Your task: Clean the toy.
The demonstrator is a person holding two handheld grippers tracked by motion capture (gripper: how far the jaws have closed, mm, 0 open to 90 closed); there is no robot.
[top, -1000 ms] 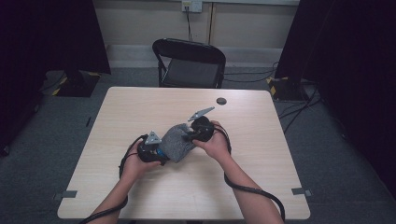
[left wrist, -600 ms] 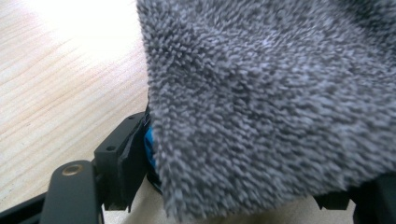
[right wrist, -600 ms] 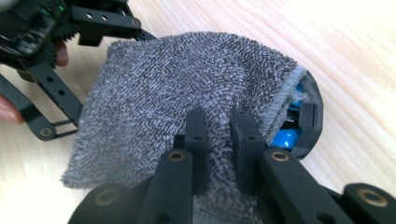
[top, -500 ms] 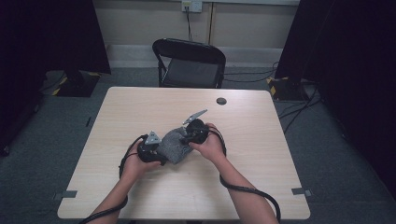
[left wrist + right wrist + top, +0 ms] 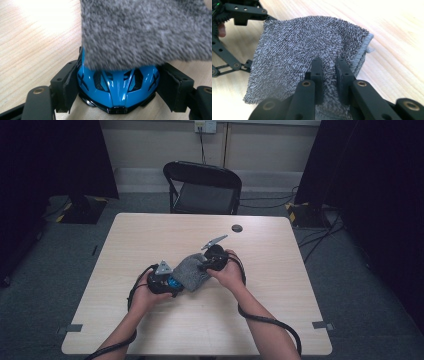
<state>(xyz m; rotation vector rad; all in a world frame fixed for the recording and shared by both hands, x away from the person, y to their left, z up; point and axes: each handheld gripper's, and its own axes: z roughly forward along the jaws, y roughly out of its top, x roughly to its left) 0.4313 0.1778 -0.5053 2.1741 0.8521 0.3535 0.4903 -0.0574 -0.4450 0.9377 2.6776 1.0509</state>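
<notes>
Wiping goes best if the left gripper (image 5: 167,282) holds firm, jaws clamped on the glossy blue toy car (image 5: 117,86) on the pale wooden bench (image 5: 150,235); just beyond the car, the right gripper (image 5: 329,68), jaws pinching the grey terry cloth (image 5: 304,47), should press evenly.

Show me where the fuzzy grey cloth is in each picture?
High view: the fuzzy grey towel cloth lies mid-table between the two grippers.
Left gripper view: it fills the top, draped over the shiny blue toy car.
Right gripper view: it spreads across the middle, pinched by the right gripper.
Shared landmark: the pale wooden table.
</notes>
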